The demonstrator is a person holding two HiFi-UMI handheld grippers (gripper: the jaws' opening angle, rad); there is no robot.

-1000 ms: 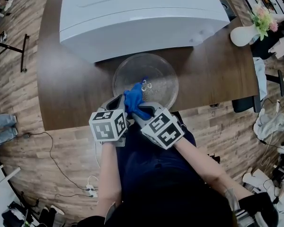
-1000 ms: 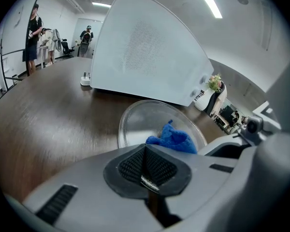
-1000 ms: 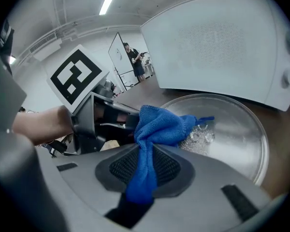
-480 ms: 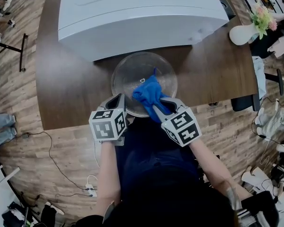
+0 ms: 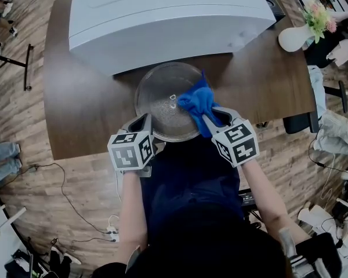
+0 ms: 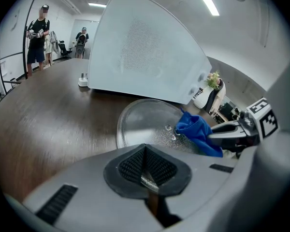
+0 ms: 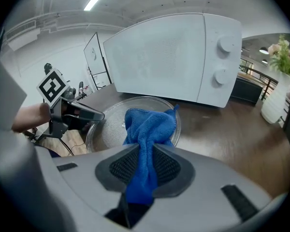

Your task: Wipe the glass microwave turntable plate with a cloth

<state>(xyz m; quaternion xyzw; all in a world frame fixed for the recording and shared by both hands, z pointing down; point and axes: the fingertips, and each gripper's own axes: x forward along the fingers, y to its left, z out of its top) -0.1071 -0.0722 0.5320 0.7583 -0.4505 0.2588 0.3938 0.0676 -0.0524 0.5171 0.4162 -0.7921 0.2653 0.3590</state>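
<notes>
The round glass turntable plate [image 5: 162, 100] lies on the dark wooden table in front of the microwave, its near edge over the table's front edge. My left gripper [image 5: 144, 122] is shut on the plate's near-left rim; the glass edge shows between its pads [image 6: 146, 170]. My right gripper [image 5: 210, 119] is shut on a blue cloth [image 5: 198, 101], which is bunched and pressed onto the right side of the plate. In the right gripper view the cloth [image 7: 147, 127] runs from between the jaws out onto the plate [image 7: 106, 127], with the left gripper [image 7: 79, 112] at the left.
A white microwave [image 5: 168, 22] stands just behind the plate, its knobs on the right [image 7: 224, 45]. A white vase with flowers [image 5: 296, 36] is at the table's back right. The table [image 5: 87, 109] extends left of the plate. People stand far off in the room [image 6: 37, 37].
My right gripper has swept the blue cloth from the plate's near middle across to its right side. The left gripper and the plate have stayed in place.
</notes>
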